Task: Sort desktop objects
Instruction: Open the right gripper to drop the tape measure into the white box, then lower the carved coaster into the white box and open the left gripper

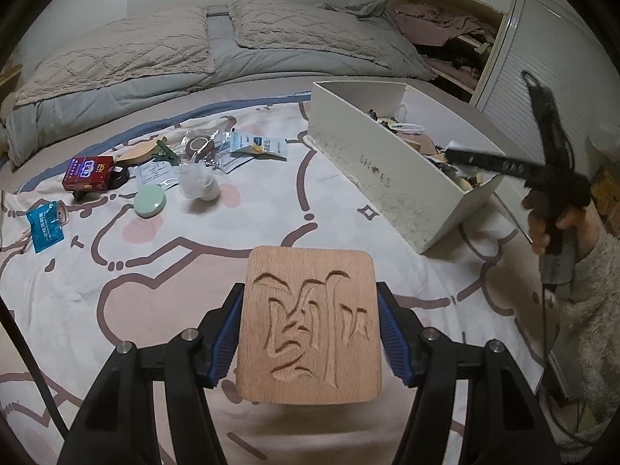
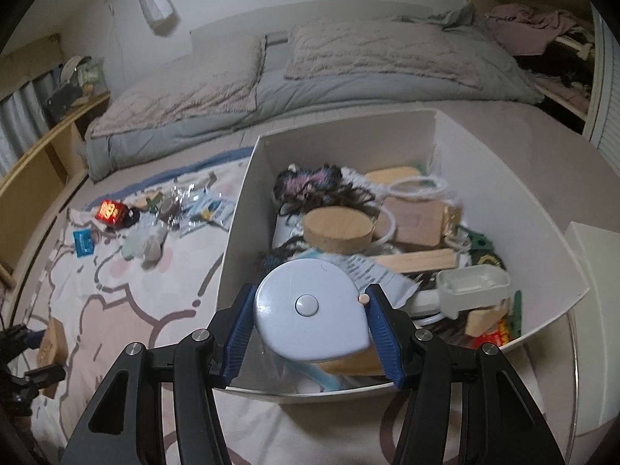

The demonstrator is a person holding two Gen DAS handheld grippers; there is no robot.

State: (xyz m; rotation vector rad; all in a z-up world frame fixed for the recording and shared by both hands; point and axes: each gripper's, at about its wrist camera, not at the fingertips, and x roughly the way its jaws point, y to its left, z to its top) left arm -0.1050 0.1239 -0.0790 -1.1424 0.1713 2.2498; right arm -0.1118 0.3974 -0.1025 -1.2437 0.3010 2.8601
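Left wrist view: the left gripper [image 1: 310, 333] clamps a carved wooden tile [image 1: 310, 325] by its side edges, over the bed sheet [image 1: 162, 283] — the box [image 1: 391, 190] lies ahead and to the right, well apart.

Right wrist view: the right gripper [image 2: 308, 327] pinches a pale, teardrop-shaped tape measure [image 2: 308, 310] — it hangs over the box's near rim [image 2: 294, 393], so this hand looks nearer to dropping.

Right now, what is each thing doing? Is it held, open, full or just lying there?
Wooden block: held in the left gripper.
Tape measure: held in the right gripper, over the box.
White box: open, with many things inside.
Red box: lying on the sheet.
Green lid: lying flat on the sheet.
Blue packet: lying on the sheet.
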